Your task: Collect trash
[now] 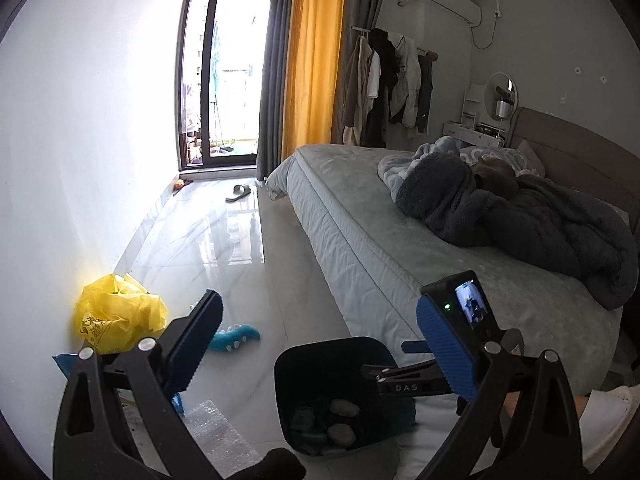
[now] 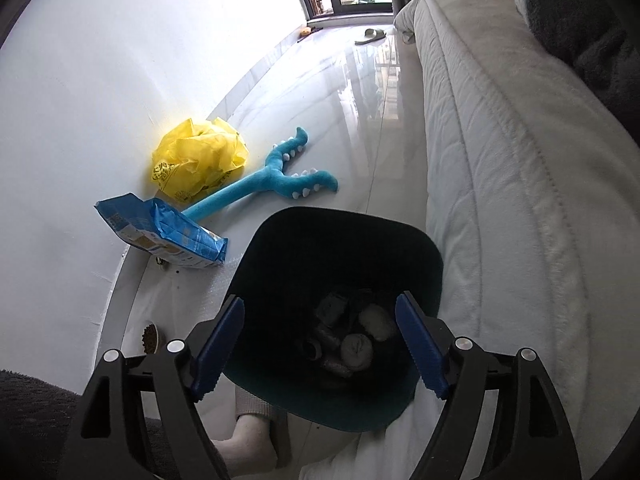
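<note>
A dark bin [image 2: 344, 240] stands on the glossy floor beside the bed, with several crumpled grey and white wads [image 2: 356, 350] at its bottom. It also shows in the left wrist view [image 1: 320, 364]. My right gripper [image 2: 320, 346] hangs open and empty right above the bin's mouth. My left gripper [image 1: 320, 344] is open and empty, higher up, left of the right gripper's body [image 1: 472, 312]. A crumpled yellow plastic bag [image 2: 200, 158] lies by the wall, seen too in the left wrist view [image 1: 118, 312]. A blue packet [image 2: 160, 232] lies near it.
A teal plush toy [image 2: 276, 172] lies on the floor between the yellow bag and the bin. Bubble wrap [image 1: 218, 436] lies left of the bin. A small bowl of pellets [image 2: 151, 337] sits by the wall. The bed [image 1: 400, 240] runs along the right. A slipper [image 1: 239, 192] lies near the balcony door.
</note>
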The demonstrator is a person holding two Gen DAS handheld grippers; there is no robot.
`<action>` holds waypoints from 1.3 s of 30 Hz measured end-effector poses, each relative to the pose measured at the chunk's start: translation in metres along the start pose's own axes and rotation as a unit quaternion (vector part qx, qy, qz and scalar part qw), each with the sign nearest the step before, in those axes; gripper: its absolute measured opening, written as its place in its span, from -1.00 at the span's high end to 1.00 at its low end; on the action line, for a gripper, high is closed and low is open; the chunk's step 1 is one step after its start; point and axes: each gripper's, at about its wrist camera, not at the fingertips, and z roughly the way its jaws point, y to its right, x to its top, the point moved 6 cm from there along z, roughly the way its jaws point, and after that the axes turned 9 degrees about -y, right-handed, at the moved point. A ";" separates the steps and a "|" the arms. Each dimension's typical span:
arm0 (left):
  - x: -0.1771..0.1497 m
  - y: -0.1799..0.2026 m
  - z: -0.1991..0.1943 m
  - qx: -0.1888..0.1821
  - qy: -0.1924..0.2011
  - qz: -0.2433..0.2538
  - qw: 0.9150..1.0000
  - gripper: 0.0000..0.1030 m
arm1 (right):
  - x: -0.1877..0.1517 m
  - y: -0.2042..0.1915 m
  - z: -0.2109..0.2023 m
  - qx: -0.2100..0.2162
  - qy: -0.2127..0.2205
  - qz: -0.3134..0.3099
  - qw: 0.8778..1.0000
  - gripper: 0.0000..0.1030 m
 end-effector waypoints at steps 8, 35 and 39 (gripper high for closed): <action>-0.005 0.014 -0.049 0.017 0.033 -0.006 0.999 -0.94 | -0.029 0.014 -0.110 -0.034 0.120 0.021 0.992 -0.76; -0.049 0.083 -0.100 0.013 0.068 0.067 0.995 -0.94 | -0.260 0.068 -0.376 -0.165 0.347 0.095 0.918 -0.93; -0.054 0.085 -0.105 0.026 0.083 0.076 0.993 -0.94 | -0.277 0.081 -0.373 -0.178 0.336 0.107 0.919 -0.93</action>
